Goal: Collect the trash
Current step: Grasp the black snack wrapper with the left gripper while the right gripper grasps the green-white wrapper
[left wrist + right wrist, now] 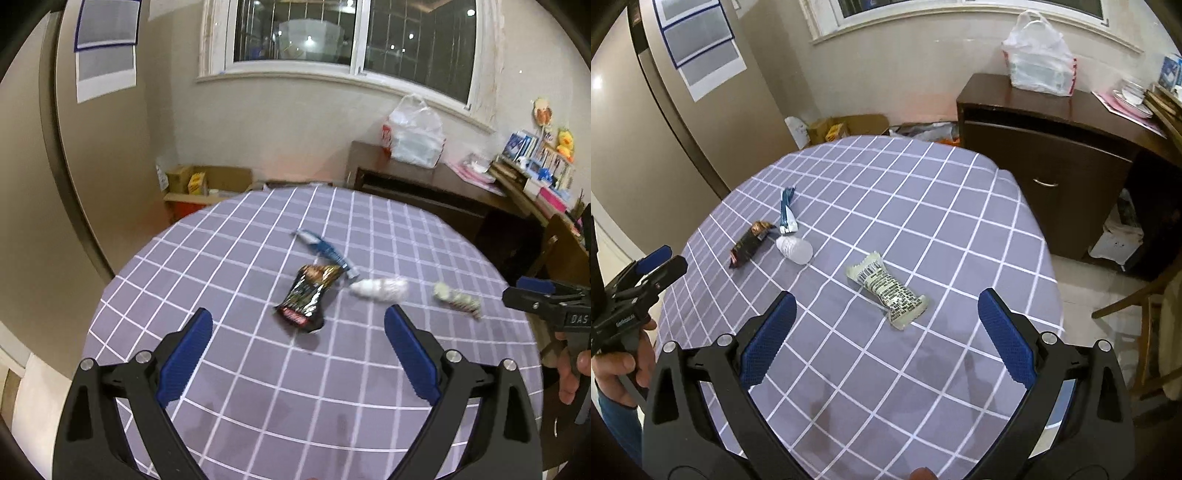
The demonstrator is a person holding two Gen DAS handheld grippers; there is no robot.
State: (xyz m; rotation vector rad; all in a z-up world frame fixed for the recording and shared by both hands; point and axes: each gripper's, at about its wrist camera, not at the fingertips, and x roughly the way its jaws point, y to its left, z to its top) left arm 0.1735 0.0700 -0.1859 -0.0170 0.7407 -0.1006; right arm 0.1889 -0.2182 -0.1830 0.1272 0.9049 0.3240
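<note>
Four pieces of trash lie on the checked counter (923, 206). The right hand-held gripper (886, 332) hovers with its blue fingers spread wide, and the pale printed wrapper (888, 290) lies just ahead at 12 o'clock. The left hand-held gripper (298, 350), also spread wide and empty, faces the dark snack wrapper (308, 297); the blue sachet (325, 251) and white crumpled cup (380, 288) sit at 1 o'clock. Best to straddle a flat wrapper's narrow width, press low, then close.
</note>
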